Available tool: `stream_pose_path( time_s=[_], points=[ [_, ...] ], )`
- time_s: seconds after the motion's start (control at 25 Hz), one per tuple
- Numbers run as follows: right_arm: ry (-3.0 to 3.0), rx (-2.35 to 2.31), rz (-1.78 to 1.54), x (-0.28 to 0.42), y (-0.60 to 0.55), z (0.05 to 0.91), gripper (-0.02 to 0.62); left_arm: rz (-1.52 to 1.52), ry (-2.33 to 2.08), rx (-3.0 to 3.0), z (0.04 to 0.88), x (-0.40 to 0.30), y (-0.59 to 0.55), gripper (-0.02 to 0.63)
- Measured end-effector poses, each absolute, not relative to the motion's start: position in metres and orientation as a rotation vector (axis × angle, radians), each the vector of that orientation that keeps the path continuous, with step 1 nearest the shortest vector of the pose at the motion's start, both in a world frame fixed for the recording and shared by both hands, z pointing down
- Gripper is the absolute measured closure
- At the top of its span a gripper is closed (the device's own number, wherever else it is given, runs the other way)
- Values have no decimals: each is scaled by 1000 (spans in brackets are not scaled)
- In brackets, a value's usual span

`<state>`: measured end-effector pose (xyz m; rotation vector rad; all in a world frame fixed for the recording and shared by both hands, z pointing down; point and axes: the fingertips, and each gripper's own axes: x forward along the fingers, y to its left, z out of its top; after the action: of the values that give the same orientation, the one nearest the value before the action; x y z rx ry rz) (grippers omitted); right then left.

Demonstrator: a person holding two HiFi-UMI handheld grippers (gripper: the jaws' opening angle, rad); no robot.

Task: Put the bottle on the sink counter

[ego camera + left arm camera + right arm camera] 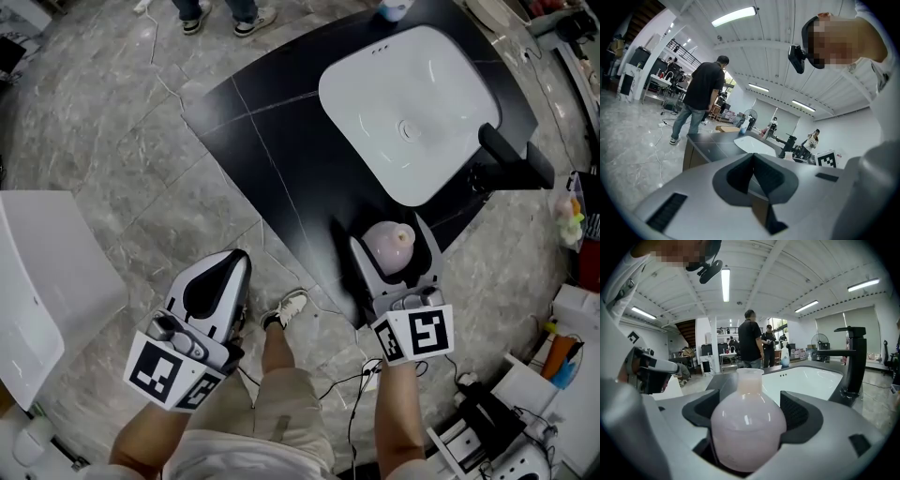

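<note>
A round pale pink bottle [747, 423] with a short open neck stands upright between the jaws of my right gripper [749, 416], which is shut on it. In the head view the bottle [391, 246] and right gripper [394, 251] hover over the near corner of the black sink counter [272, 131], just in front of the white basin [417, 108]. My left gripper [217, 281] is shut with nothing in it, held off the counter over the floor; its pads [752, 176] meet in the left gripper view.
A black faucet [514, 161] stands at the basin's right side. A blue and white bottle [785, 357] sits on the counter's far end. People stand beyond the counter [702, 93]. A white unit [42, 281] is at my left; clutter and cables lie at the lower right.
</note>
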<state>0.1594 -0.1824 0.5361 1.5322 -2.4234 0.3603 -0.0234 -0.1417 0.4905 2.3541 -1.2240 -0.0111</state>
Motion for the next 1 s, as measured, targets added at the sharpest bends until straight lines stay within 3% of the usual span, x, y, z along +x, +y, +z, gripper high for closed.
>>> stream_pose_path(
  time_s=[1.0],
  points=[
    [-2379,1407,386,144,-199,557,184,-15,-1236,2331,496,-25,-148,592]
  ],
)
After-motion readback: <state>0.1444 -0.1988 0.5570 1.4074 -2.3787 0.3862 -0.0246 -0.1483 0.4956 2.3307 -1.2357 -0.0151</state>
